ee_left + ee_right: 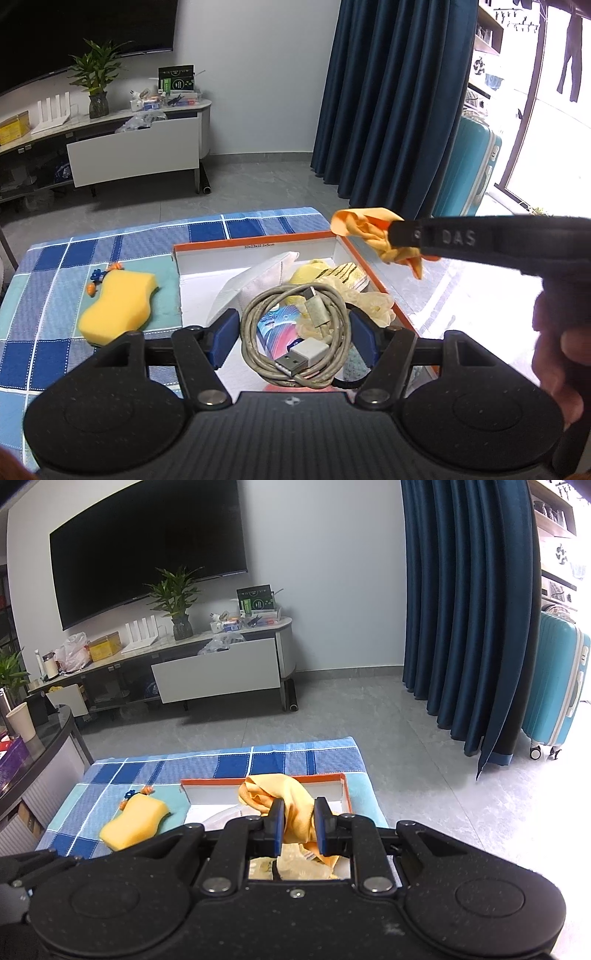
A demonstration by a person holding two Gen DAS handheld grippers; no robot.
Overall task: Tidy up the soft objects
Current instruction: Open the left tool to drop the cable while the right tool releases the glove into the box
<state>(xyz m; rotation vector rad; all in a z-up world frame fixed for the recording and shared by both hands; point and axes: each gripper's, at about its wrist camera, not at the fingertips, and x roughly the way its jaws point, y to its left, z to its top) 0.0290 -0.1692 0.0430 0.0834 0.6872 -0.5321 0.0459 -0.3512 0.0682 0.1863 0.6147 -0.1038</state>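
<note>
My right gripper (298, 821) is shut on an orange cloth (280, 797) and holds it above the orange-rimmed box (343, 786); the cloth also shows in the left wrist view (373, 230), hanging over the box's right rim. My left gripper (291, 332) is open above the box (255, 243), its fingers on either side of a coiled grey USB cable (295, 332) without touching it. The box also holds a white mask (251, 284), a yellow striped soft item (332, 275) and a colourful packet (280, 328). A yellow sponge (118, 306) lies on the blue checked tablecloth left of the box.
A small blue and orange trinket (99, 277) lies by the sponge. Beyond the table are a TV stand (221, 664), dark blue curtains (461, 609) and a turquoise suitcase (557, 690). A dark counter with a cup (22, 720) is at the left.
</note>
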